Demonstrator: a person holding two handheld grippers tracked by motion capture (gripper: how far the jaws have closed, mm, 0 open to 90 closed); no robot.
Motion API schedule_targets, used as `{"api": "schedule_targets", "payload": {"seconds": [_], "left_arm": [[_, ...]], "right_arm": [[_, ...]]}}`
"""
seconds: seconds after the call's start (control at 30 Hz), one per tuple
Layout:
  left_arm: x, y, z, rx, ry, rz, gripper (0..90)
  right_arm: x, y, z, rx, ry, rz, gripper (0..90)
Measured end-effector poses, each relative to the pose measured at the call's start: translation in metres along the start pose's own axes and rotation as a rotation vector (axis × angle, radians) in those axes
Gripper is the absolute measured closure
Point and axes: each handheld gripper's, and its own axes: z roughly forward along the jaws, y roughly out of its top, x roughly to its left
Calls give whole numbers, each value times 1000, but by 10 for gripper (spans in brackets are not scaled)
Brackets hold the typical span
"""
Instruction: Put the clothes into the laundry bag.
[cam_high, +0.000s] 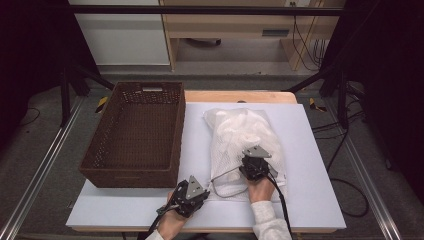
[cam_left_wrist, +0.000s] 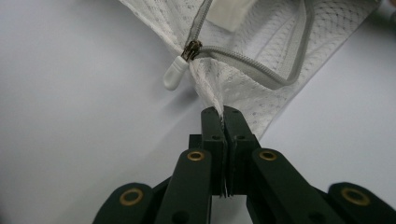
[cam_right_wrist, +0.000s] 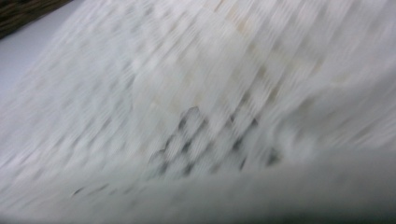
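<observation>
Mesh bag (cam_high: 245, 145) lies on the table right of the basket (cam_high: 135, 132) — left gripper (cam_left_wrist: 220, 116) clamped on its corner, zipper seemingly part-open, right gripper (cam_high: 254, 167) jaws can't tell — basket empty.

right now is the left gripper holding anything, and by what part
Yes: the left gripper is shut on the mesh bag, pinching its corner edge just below the zip pull.

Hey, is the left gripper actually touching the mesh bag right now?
Touching. In the left gripper view the left gripper is shut, with a fold of the mesh bag pinched between its fingers, just below the zipper pull.
</observation>
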Motion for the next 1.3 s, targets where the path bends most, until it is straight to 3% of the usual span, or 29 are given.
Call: {"api": "schedule_targets", "payload": {"seconds": [0.13,0.2,0.33,0.4,0.53,0.63,0.73,0.77,0.83,0.9,1.0,1.07,1.13,1.23,1.3], "left_arm": [[1,0,0,0,-7,-2,876],[1,0,0,-1,-8,-5,875],[1,0,1,-2,-3,-5,872],[1,0,1,-3,-4,-8,872],[1,0,1,-2,-4,-9,871],[1,0,1,-2,-3,-9,872],[0,1,1,-4,-2,-9,871],[0,0,1,-4,-2,-8,871],[1,1,1,-1,-2,-9,871],[0,1,1,-1,-1,-8,871],[0,1,1,0,-3,-8,871],[0,0,1,0,-2,-7,872],[0,0,1,0,-3,-7,871],[0,0,1,0,-4,-7,871],[1,0,1,-1,-5,-10,870]], "right_arm": [[-2,-2,11,-19,1,19,703],[-3,-2,7,-3,43,32,600],[-3,-3,-12,15,82,33,407],[-4,-7,-26,4,139,47,363],[0,-18,-42,16,191,46,286],[11,-26,-40,56,219,6,309],[21,-29,-26,117,238,-54,438],[22,-29,-24,96,247,-53,500],[21,-24,-21,106,276,-19,700],[19,-18,-15,106,264,-10,815],[17,-8,0,94,206,19,845],[15,-2,9,75,126,-12,849],[12,0,15,50,97,-10,848],[15,-2,13,44,105,-7,810],[15,-4,5,62,148,2,689]]}}
